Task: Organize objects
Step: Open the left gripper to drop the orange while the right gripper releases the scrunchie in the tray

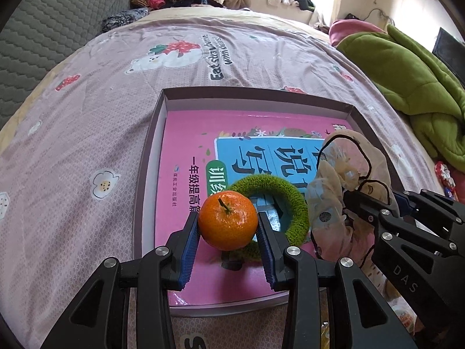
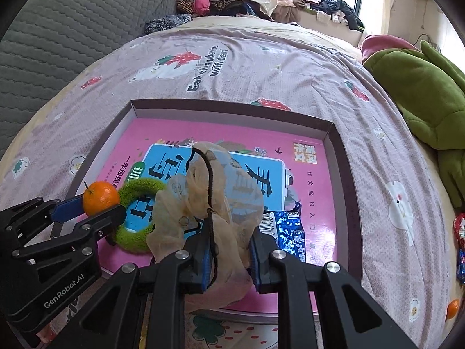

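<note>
My left gripper (image 1: pixel 227 218) is shut on a small orange (image 1: pixel 228 220), which hangs just above a fuzzy green ring (image 1: pixel 290 192). The ring lies on a pink book (image 1: pixel 186 145) inside a shallow cardboard box (image 1: pixel 148 145) on the bed. In the right wrist view the same orange (image 2: pixel 100 197) and left gripper (image 2: pixel 100 205) show at the left, over the ring (image 2: pixel 136 241). My right gripper (image 2: pixel 229 234) is shut on a sheer beige cloth (image 2: pixel 209 183) with black trim. The bunched cloth stands above the book (image 2: pixel 308 174). A blue foil packet (image 2: pixel 290 232) lies on the book beside it.
The box (image 2: pixel 340 160) rests on a pink printed bedsheet (image 2: pixel 261 67). A green blanket (image 2: pixel 421 93) is heaped at the right. Another orange (image 2: pixel 452 309) and snack wrappers (image 2: pixel 460 229) lie near the bed's right edge. A grey quilted cushion (image 1: pixel 43 29) and piled clothes stand behind.
</note>
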### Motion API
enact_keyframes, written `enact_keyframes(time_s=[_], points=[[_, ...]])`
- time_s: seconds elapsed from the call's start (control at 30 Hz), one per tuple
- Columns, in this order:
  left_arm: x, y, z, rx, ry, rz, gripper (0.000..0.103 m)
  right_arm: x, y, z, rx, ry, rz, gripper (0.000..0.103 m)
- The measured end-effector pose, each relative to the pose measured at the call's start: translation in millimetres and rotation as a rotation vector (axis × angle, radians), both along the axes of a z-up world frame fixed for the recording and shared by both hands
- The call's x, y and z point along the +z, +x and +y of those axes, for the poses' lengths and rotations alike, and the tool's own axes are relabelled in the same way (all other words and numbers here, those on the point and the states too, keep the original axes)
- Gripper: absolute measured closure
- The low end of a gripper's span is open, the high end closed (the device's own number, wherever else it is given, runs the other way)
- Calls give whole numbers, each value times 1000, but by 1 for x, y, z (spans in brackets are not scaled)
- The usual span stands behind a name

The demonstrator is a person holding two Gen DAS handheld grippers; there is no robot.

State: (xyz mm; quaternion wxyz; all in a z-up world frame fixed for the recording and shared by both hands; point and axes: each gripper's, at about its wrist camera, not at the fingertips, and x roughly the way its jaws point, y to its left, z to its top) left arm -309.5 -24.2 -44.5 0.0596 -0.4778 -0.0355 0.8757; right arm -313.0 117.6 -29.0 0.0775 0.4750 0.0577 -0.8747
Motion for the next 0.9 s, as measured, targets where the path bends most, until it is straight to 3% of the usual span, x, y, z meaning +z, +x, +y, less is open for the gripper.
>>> enact_keyframes(time_s=[0.23, 0.47, 0.57, 0.9], points=[[0, -3, 0, 3, 0, -14, 63, 0, -2, -1, -18, 25, -13, 74], [1, -4, -2, 7, 9, -34, 61, 5, -3, 3, -35, 20, -15, 61], [5, -2, -2, 7, 6, -34, 49, 8, -3, 4, -41, 19, -11, 59], [23, 3, -1, -1, 11, -5, 44, 23, -1, 6, -54, 34, 28, 58]])
